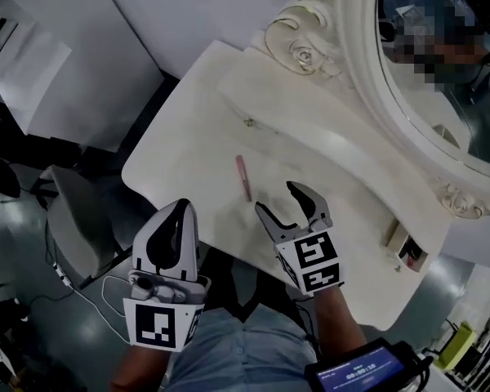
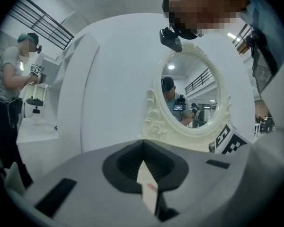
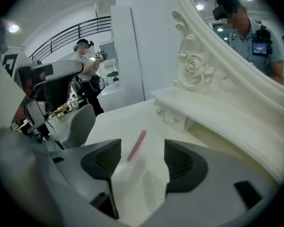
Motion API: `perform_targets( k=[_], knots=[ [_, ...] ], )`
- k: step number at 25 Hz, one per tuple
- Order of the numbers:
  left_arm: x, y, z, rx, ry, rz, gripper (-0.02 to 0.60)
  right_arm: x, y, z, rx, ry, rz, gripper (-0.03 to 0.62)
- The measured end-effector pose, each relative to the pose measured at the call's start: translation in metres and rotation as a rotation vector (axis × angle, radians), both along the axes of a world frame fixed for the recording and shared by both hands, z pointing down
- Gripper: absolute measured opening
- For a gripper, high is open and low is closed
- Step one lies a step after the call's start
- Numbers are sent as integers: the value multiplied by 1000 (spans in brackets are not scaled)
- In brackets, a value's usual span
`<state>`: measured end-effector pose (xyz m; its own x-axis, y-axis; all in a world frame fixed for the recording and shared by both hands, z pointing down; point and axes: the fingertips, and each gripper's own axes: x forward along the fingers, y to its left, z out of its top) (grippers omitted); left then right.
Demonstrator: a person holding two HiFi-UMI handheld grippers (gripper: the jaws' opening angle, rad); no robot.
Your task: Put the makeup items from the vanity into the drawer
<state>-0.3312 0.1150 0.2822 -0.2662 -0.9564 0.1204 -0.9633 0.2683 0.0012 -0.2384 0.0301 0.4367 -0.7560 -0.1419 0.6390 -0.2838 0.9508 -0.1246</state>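
Right claw (image 1: 278, 199) hovers over the near side of the white tabletop (image 1: 184, 158), and its jaws are spread wide with nothing between them. Just beyond its tips, a little to the left, the pink makeup stick (image 1: 243, 177) lies flat on the tabletop. It is clear of both pads; in my right gripper view it shows in the gap between the jaws, but ahead of them. Left claw (image 1: 184, 207) hangs at the near left edge of the tabletop, clenched tip to tip on nothing. At the far right end a small drawer (image 1: 406, 250) stands pulled out, with something dark and red inside that I can't make out. The oval mirror (image 1: 367, 72) in its carved frame rises on the far side.
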Motion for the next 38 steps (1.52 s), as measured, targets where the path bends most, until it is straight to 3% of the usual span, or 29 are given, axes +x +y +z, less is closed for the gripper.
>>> perform_targets(
  k=[6,13,15,16,18,28,33,38],
  knots=[
    [-50,16,28,-59,56,-48,0,-47,16,29,-27,66,-30,244],
    [-73,21,54,-64,97,-47,0,-50,20,65,-41,189,18,179],
    [-67,17,56,-68,99,-40,-1,-41,16,69,-45,197,36,130],
    [-62,15,57,-69,98,-36,0,-36,14,71,-48,195,40,72],
    [-53,11,58,-70,96,-30,0,-28,12,73,-50,190,38,43],
    [-46,-6,29,-43,63,16,0,-27,-4,18,-3,77,82,39],
    [-14,-19,11,-15,45,89,0,2,-15,-17,44,27,137,39],
    [36,-44,-4,15,31,199,-1,56,-31,-37,86,6,237,40]
  ],
)
